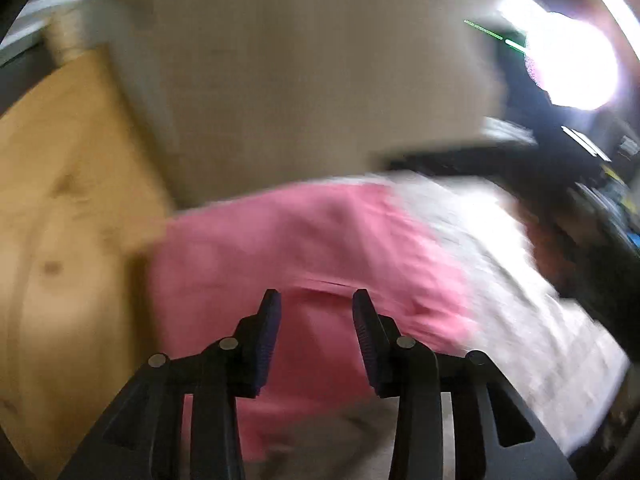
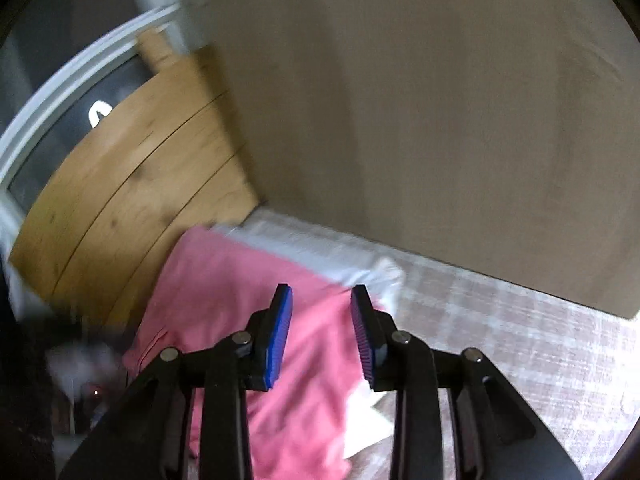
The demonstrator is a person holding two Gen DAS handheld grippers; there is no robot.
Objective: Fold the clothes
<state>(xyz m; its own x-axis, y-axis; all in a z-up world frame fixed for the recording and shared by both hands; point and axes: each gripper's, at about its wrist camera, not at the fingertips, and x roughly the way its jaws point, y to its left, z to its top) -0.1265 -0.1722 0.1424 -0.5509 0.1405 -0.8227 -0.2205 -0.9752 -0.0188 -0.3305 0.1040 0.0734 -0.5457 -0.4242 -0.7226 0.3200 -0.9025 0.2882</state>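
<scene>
A pink garment (image 1: 304, 240) lies spread on the bed, blurred by motion in the left wrist view. My left gripper (image 1: 316, 300) is open above it, fingers apart and holding nothing. In the right wrist view the same pink garment (image 2: 224, 292) lies by the wooden headboard, partly over a white cloth or pillow (image 2: 320, 252). My right gripper (image 2: 322, 296) is open over the pink garment's right edge, empty.
A wooden headboard (image 1: 60, 208) stands left of the bed; it also shows in the right wrist view (image 2: 140, 184). A beige wall (image 2: 440, 120) runs behind. The pale checked bedcover (image 2: 520, 344) stretches right. Dark objects (image 1: 580, 200) sit at the bed's right.
</scene>
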